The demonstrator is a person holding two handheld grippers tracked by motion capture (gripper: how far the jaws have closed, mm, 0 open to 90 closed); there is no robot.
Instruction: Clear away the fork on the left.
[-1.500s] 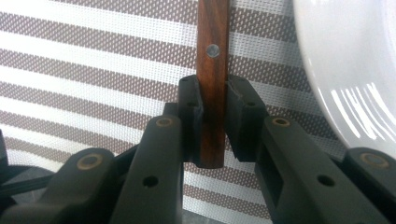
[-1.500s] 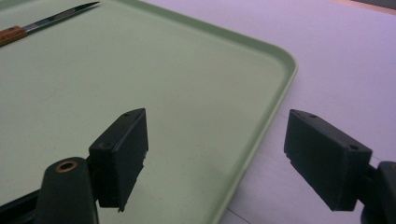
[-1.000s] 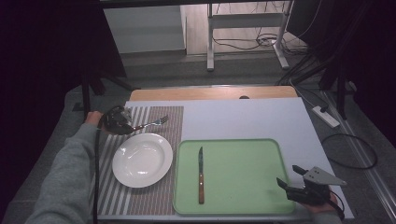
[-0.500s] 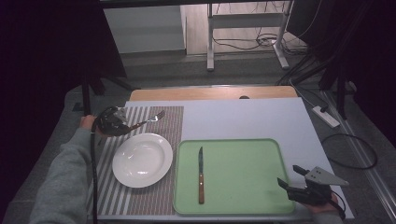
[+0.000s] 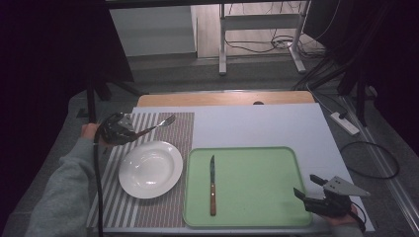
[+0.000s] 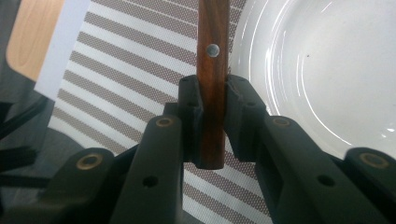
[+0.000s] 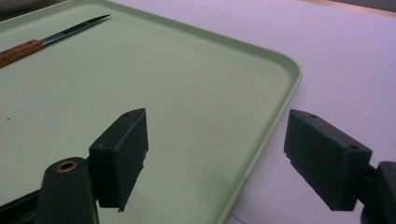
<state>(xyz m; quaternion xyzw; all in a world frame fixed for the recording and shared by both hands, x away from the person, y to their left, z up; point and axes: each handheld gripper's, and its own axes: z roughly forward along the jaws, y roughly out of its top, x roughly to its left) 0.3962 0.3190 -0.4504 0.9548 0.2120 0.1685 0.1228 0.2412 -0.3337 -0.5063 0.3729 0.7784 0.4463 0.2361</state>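
Fork point(image 5: 157, 125) sits in your left gripper point(image 5: 132, 134), its jaws squeezed tight on the brown wooden handle point(image 6: 212, 93). You hold it up above the striped mat point(image 5: 148, 212), just behind the white plate point(image 5: 150, 169), with the prongs pointing toward the back of the table. Your right gripper point(image 5: 311, 186) has its jaws wide apart with nothing in them, at the near right corner of the green tray point(image 5: 257, 187), where a knife point(image 5: 212, 185) lies.

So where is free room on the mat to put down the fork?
The mat is bare above the plate and in a strip between plate and tray. The left gripper holds the fork there.
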